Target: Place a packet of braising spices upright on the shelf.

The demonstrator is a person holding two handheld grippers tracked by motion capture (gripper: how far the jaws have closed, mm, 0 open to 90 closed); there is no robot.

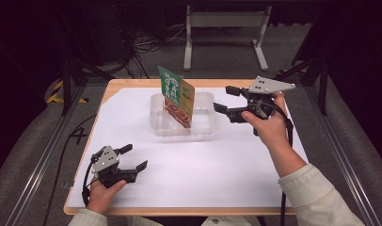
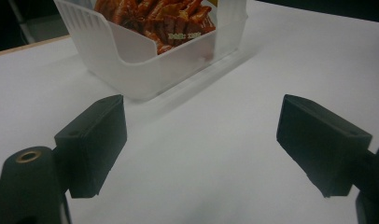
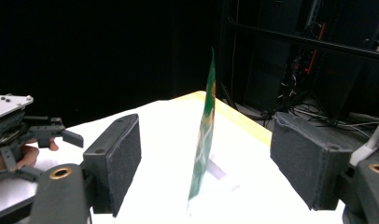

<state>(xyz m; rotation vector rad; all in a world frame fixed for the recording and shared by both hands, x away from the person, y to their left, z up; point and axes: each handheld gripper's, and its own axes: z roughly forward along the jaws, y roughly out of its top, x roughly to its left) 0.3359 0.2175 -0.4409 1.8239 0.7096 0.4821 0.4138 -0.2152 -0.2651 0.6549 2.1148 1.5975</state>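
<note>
White paper (image 1: 226, 165) covers the table, where a packet (image 1: 178, 96) stands in a clear bin (image 1: 204, 123), seemingly placed, with both the left gripper (image 1: 132, 157) and right gripper (image 1: 223, 98) open and empty, while the left gripper view adds the packet's red food print (image 2: 155, 18).

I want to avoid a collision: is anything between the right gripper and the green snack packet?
Nothing visible is. The right gripper is open beside the clear plastic bin, level with the upright green snack packet, which rises above the bin's wall; its jaws frame the packet's edge.
</note>
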